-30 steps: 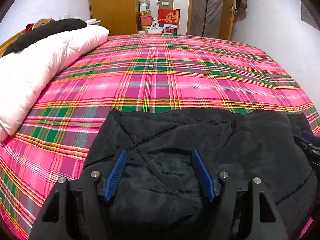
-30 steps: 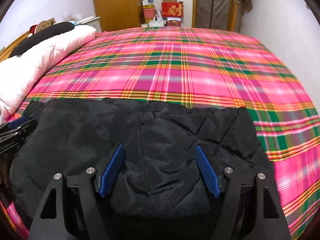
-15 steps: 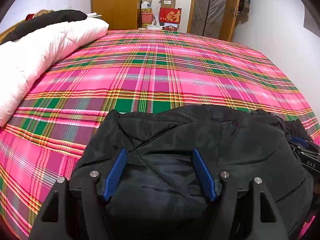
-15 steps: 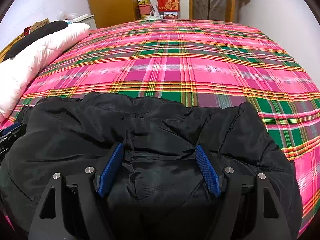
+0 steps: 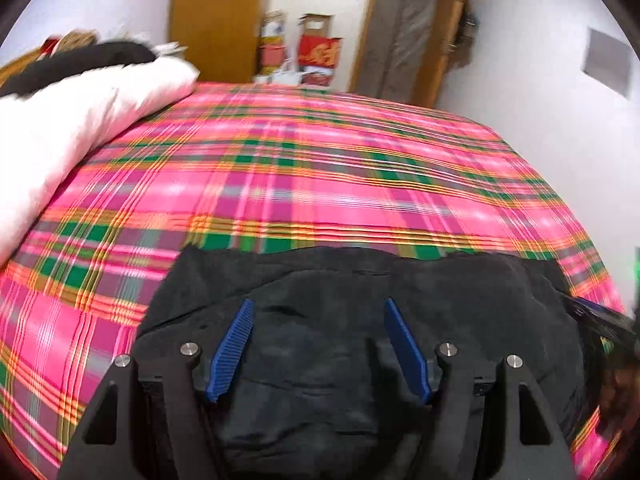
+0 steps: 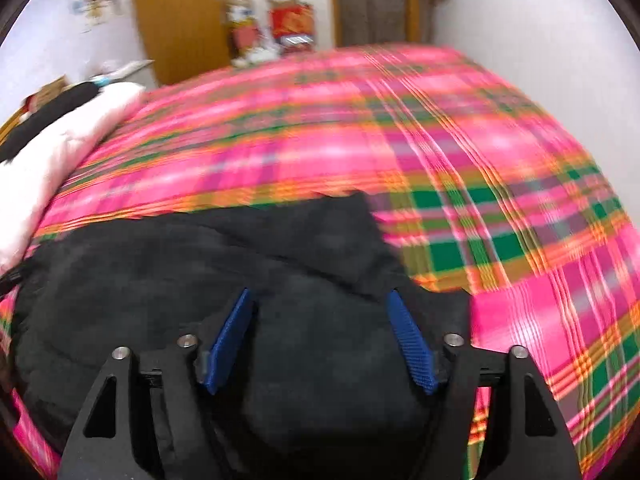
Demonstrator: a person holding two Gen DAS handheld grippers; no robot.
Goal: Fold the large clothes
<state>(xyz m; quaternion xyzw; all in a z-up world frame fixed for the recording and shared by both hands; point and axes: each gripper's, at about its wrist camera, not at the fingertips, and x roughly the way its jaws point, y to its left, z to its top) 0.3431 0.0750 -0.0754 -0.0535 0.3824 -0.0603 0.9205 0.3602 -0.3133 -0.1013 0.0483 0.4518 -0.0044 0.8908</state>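
A black quilted jacket (image 5: 360, 280) lies bunched on the pink plaid bedsheet (image 5: 320, 168), near the bed's front edge. My left gripper (image 5: 318, 302) hovers over its left half, open, with the padded cloth below its blue pads. My right gripper (image 6: 319, 294) is over the jacket's (image 6: 160, 272) right half. Its jaws are closing, a puffed mound of cloth sits between them, and the pads' inner faces still show. The jacket's right edge lies just beyond the right finger. The right gripper's tip (image 5: 600, 320) also shows in the left wrist view. Both views are blurred.
A white duvet (image 5: 60, 132) with a black pillow (image 5: 80, 60) on it lines the bed's left side. Behind the bed stand a wooden wardrobe (image 5: 216, 16), stacked boxes (image 5: 316, 52) and a door (image 5: 404, 32). A white wall runs along the right.
The jacket has gone from lying flat to bunched and puffed under both grippers. The right wrist view has swung and rolled, so the jacket's right edge is now by its right finger. The left view tilted up slightly.
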